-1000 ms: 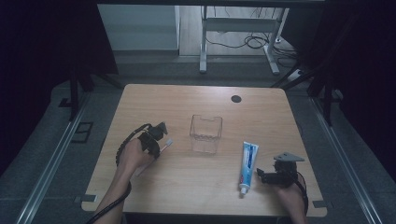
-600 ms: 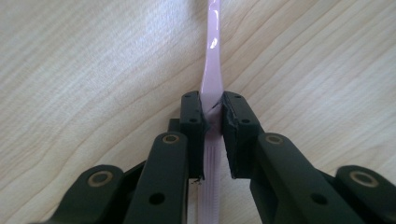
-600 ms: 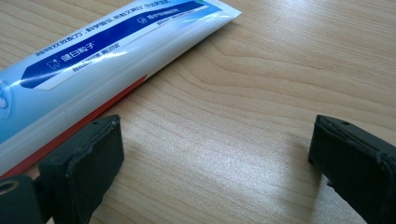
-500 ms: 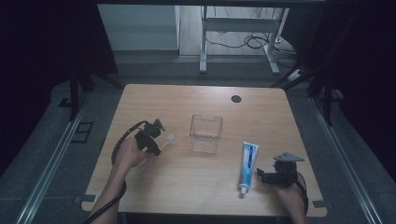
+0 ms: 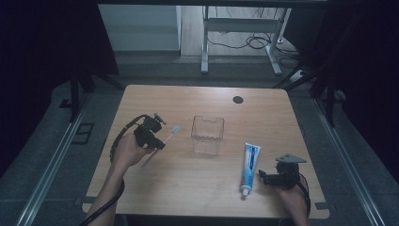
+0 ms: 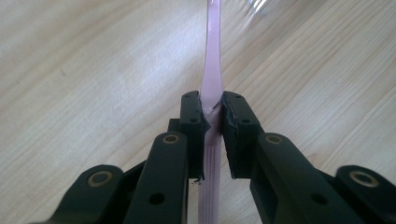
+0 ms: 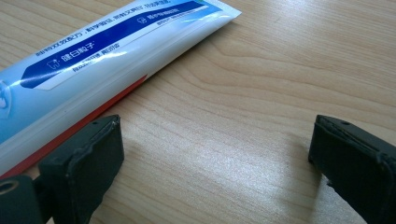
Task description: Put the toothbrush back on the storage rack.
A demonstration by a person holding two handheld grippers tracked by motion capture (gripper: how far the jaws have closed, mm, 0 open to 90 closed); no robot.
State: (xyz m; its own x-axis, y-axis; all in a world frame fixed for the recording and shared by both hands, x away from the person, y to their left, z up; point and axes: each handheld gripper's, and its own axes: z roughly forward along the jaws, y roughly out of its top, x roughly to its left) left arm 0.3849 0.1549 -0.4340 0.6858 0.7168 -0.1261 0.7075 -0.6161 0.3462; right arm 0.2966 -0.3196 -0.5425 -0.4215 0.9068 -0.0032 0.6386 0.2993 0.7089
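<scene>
**Pink toothbrush clamped in the left claw above the desk**

Pale wood grain runs across the desk (image 5: 207,188), a rounded-corner top standing in a dim room with grey floor around it. Nearest the person's edge, at the right, the right claw (image 5: 261,178) rests low by the desk top, its black jaws standing wide apart with bare wood between them and nothing held. Just beside its left jaw lies a white and blue toothpaste tube with a red stripe (image 5: 249,168), flat on the desk, its cap end toward the person. In the right gripper view the tube (image 7: 93,60) runs slantwise past the left jaw, close to it; whether the two touch cannot be told.

Farther in, at the left, the left claw (image 5: 159,142) is held in the person's hand above the desk. Its jaws are closed tight on a slim translucent pink toothbrush (image 5: 162,143), gripped along the handle, with the white bristle head pointing up and to the right toward the middle of the desk. The left gripper view shows the pads pressed on either side of the pink handle (image 6: 211,93).

Near the desk's centre stands a clear square plastic container (image 5: 207,135), upright, apart from brush and tube. Beyond it, toward the far edge, sits a small dark round cable hole (image 5: 238,100).
</scene>
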